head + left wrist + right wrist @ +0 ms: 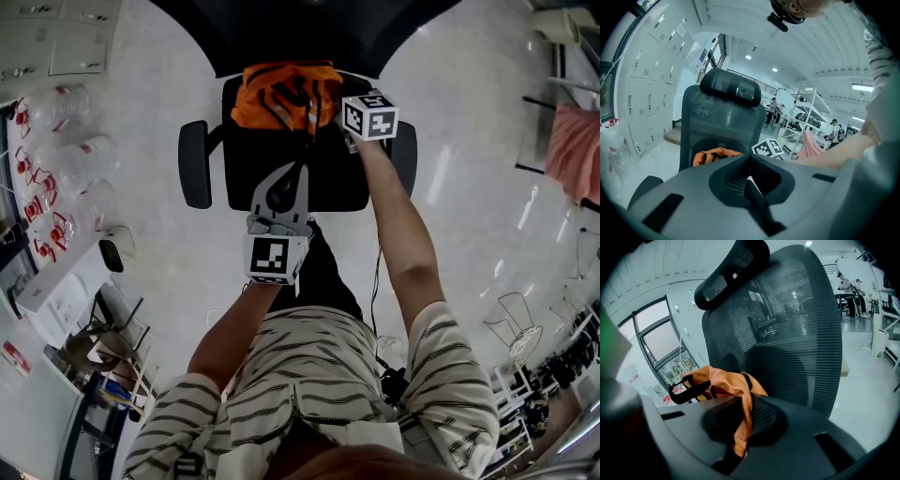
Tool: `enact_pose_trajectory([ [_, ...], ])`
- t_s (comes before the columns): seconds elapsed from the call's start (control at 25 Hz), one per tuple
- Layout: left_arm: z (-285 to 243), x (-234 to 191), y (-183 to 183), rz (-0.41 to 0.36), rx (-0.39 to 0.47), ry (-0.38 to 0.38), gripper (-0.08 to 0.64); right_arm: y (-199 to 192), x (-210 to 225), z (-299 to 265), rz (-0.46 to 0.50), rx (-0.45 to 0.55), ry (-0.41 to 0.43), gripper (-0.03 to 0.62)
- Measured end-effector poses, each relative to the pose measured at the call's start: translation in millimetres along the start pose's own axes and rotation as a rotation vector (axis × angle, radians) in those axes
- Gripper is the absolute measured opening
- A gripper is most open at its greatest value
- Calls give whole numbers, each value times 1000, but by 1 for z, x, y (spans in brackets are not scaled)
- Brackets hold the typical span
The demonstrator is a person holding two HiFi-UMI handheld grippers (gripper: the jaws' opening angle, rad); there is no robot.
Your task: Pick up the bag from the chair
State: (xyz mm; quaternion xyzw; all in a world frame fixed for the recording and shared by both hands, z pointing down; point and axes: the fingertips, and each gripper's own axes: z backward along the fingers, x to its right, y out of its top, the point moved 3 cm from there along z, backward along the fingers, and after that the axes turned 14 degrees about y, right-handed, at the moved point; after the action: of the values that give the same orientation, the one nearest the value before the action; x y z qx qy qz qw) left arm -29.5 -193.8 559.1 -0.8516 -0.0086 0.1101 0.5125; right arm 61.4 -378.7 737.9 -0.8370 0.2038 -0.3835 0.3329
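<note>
The bag (286, 94) is clamped by its fabric in the right gripper (739, 432), the left gripper (298, 173) closed on nothing; next, a lift clear of the chair (342, 178).

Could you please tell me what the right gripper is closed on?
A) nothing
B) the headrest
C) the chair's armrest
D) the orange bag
D: in the right gripper view, the right gripper has its jaws pinched on a fold of the orange bag, which lies on the chair.
</note>
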Motion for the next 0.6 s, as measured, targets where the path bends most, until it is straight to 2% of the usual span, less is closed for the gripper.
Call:
enact_pose_trajectory([
  [0.6,14,0,10,3,29,20,23,1,-43,15,-44,77,56,25],
])
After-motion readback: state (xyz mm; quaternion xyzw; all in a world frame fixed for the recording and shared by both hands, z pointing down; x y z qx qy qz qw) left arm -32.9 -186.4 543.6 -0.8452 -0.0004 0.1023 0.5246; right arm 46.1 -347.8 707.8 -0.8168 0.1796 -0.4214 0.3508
